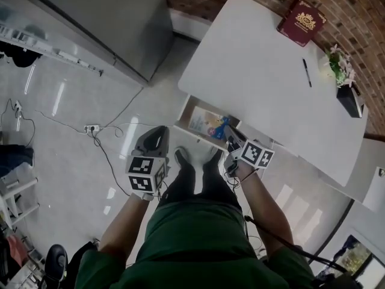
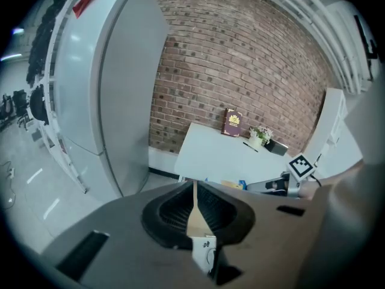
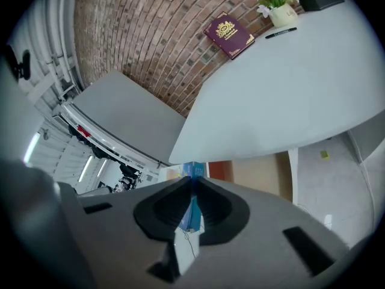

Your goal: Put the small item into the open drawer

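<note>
Small blue item (image 3: pixel 192 211) sits clamped edge-on in the right tongs (image 1: pixel 231 136). The open drawer (image 1: pixel 185 114) lies just ahead and left of them, under the counter (image 1: pixel 258 71). Left tongs (image 1: pixel 157 134) are pressed together and farther off, so I judge the right places it.

White table (image 1: pixel 258 71): maroon book (image 1: pixel 301 21), black pen (image 1: pixel 307 73), flower pot (image 1: pixel 340 65), black box (image 1: pixel 350 100) near brick-wall edge.

Green shirt (image 1: pixel 192 245), black trousers (image 1: pixel 195 185), black shoes (image 1: pixel 181 158) — grey left claw (image 1: pixel 160 130) and right claw (image 1: pixel 231 132), each with a black-and-white marker cube (image 1: pixel 144 174).
</note>
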The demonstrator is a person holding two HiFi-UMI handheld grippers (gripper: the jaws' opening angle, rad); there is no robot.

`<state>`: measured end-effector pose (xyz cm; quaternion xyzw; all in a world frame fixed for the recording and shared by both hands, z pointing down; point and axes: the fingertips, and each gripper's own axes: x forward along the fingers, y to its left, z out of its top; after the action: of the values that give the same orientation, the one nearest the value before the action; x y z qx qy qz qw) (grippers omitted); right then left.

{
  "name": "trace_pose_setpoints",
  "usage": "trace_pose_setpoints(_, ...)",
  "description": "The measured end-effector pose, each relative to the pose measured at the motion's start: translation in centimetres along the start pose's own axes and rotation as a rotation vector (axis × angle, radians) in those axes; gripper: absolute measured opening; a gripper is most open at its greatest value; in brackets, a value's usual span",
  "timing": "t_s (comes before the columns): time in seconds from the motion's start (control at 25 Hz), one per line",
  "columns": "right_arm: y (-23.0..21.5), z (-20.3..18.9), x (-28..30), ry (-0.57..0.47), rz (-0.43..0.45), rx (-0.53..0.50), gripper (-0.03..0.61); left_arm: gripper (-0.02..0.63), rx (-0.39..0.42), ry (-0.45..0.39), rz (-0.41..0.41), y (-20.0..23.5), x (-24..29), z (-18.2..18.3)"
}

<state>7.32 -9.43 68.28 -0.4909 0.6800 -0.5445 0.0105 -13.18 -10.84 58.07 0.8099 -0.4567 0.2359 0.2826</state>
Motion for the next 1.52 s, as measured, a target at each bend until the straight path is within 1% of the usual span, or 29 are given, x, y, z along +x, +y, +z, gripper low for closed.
trace_pose_setpoints(0.2, -3.3, -2.3, 1.2, -0.021, -0.062, 0.032, 0.035, 0.018, 0.033, 0.031, -0.008, 0.2, 1.2, -1.9)
trace_pose_setpoints(0.36, -6.2, -3.5, 2.9, -0.032, -0.121, 0.036, 0.035, 0.018, 0.038, 0.069, -0.020, 0.1, 1.9, -3.2)
trace_pose_setpoints(0.48, -7.9, -4.0, 4.4, -0.035, -0.150, 0.022, 0.035, 0.018, 0.050, 0.078, -0.018, 0.4, 2.3, -4.2)
trace_pose_setpoints(0.6, -9.8, -4.4, 5.9, -0.029, -0.185, 0.002, 0.035, 0.018, 0.049, 0.109, -0.027, 0.4, 2.9, -5.3)
trace_pose_setpoints(0.84, -13.3, -5.9, 9.1, 0.027, -0.261, -0.057, 0.035, 0.018, 0.039, 0.150, -0.041, 0.6, 4.2, -7.2)
trace_pose_setpoints(1.08, -15.8, -6.8, 11.6, 0.084, -0.287, -0.117, 0.035, 0.018, 0.014, 0.167, -0.046, 0.8, 5.4, -8.6)
trace_pose_setpoints(1.32, -17.6, -7.2, 13.3, 0.106, -0.312, -0.151, 0.037, 0.018, -0.009, 0.184, -0.037, 1.4, 5.9, -10.4)
trace_pose_setpoints(1.52, -18.5, -7.6, 14.3, 0.123, -0.327, -0.170, 0.038, 0.018, -0.026, 0.186, -0.034, 1.6, 6.3, -11.0)
